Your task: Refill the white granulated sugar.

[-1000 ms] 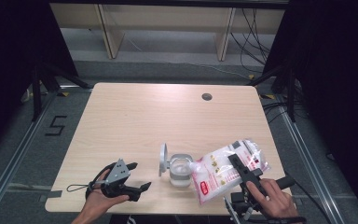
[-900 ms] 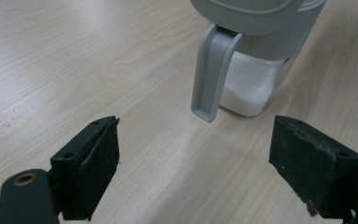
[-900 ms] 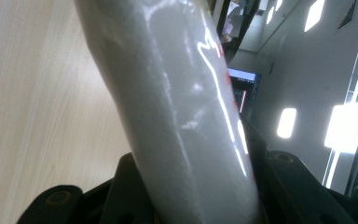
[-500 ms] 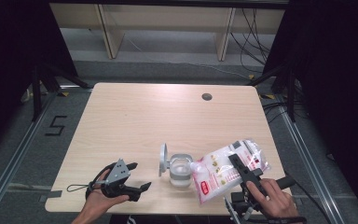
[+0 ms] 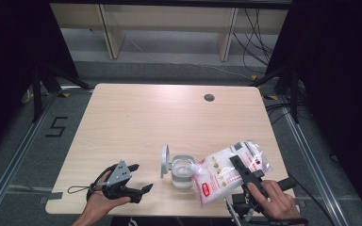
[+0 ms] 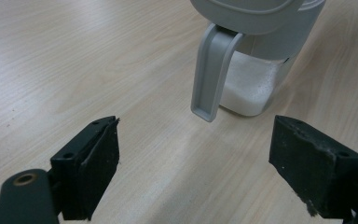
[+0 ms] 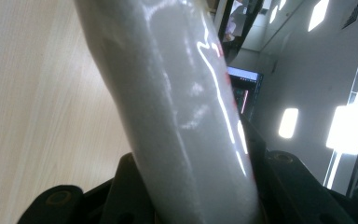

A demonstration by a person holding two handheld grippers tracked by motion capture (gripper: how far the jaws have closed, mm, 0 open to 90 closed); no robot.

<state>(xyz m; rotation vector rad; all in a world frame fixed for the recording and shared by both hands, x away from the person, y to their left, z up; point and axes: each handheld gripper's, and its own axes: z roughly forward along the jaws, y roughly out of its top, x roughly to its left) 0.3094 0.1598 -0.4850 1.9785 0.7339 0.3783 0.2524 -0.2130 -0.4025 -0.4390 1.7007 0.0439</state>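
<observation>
Fingers point(image 7: 135, 191) half hidden behind bag point(image 7: 182, 107); print unreadable.

Two black jaws of the left gripper point(image 6: 196, 177) rise from the bottom edge, one at lower left and one at lower right, standing wide apart with nothing between them except bare tabletop. Their inner faces are padded with dark, slightly worn foam. Beyond them, at upper centre and right, stands a clear container point(image 6: 256, 84) with a grey top, cut off by the upper edge. White granules fill its lower part. A grey flat handle-like piece point(image 6: 212, 70) hangs down its front, ending just above the light wooden table point(image 6: 74, 60), whose grain runs across the view.
</observation>
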